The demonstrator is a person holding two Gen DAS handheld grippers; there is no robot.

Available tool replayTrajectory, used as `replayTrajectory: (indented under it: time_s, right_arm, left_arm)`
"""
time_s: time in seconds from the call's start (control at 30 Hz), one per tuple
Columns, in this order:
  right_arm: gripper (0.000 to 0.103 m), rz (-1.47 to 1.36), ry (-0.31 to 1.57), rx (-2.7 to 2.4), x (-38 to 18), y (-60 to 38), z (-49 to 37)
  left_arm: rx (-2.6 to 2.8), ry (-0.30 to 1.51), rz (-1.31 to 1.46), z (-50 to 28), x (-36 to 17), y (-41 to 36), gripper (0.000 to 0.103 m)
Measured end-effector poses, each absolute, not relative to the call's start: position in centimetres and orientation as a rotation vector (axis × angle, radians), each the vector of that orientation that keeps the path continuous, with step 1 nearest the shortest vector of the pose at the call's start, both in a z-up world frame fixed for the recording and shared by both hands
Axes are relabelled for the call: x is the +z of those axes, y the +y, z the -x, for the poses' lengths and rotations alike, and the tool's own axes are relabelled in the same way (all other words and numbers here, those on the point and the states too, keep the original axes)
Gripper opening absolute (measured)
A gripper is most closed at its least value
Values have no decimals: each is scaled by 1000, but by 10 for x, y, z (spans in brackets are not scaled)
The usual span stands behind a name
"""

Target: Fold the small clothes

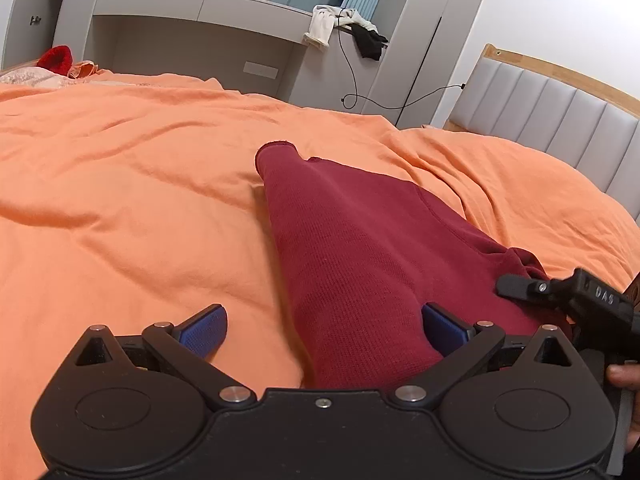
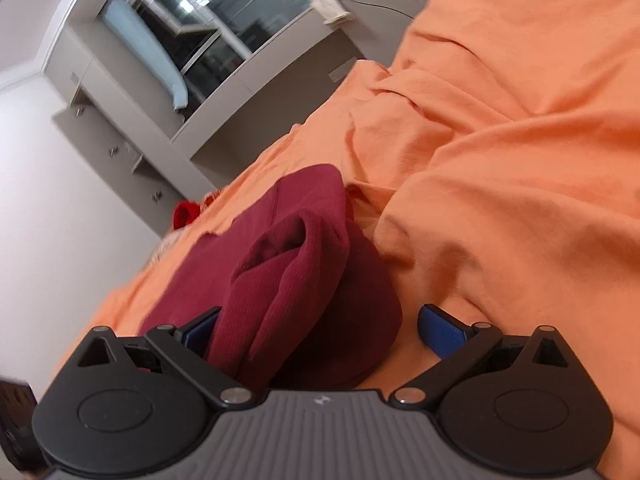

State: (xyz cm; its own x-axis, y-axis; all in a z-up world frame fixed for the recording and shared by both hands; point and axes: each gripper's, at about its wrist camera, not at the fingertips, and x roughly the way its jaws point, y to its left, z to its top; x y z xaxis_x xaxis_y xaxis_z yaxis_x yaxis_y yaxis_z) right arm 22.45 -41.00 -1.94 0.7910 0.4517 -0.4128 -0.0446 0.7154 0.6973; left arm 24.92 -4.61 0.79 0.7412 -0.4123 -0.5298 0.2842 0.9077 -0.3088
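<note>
A dark red knit garment (image 1: 352,248) lies folded into a long narrow strip on the orange bed sheet (image 1: 120,200). In the left wrist view my left gripper (image 1: 324,330) stands open over the strip's near end, the cloth lying beside the right blue pad (image 1: 444,326) and well clear of the left one. In the right wrist view the garment's bunched end (image 2: 304,264) rests between the wide jaws of my right gripper (image 2: 320,332), which is open. Its left pad is half hidden behind the fold, and its right pad (image 2: 440,332) is apart from the cloth.
The right gripper's black frame (image 1: 592,300) and a person's fingertip (image 1: 622,376) sit at the left view's right edge. A bright red item (image 1: 56,58) lies at the bed's far side. A padded headboard (image 1: 560,112), a grey window bench with draped clothes (image 1: 324,26) and a hanging cable (image 1: 352,80) stand behind.
</note>
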Motion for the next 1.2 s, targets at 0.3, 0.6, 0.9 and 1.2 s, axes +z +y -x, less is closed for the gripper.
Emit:
replayTrajectory:
  time_s: [0.3, 0.6, 0.9, 1.2]
  right_arm:
    - [103, -996, 587, 341, -20, -424, -232]
    - [95, -1062, 586, 280, -35, -428, -240]
    - [66, -1001, 607, 236, -37, -425, -243]
    - [37, -881, 593, 269, -27, -415, -238]
  left_arm:
    - [-384, 624, 217, -248, 6, -47, 103]
    - [-383, 621, 217, -247, 6, -47, 103]
    - [-380, 615, 216, -245, 6, -48, 103]
    - [-439, 559, 336, -246, 18, -32, 102]
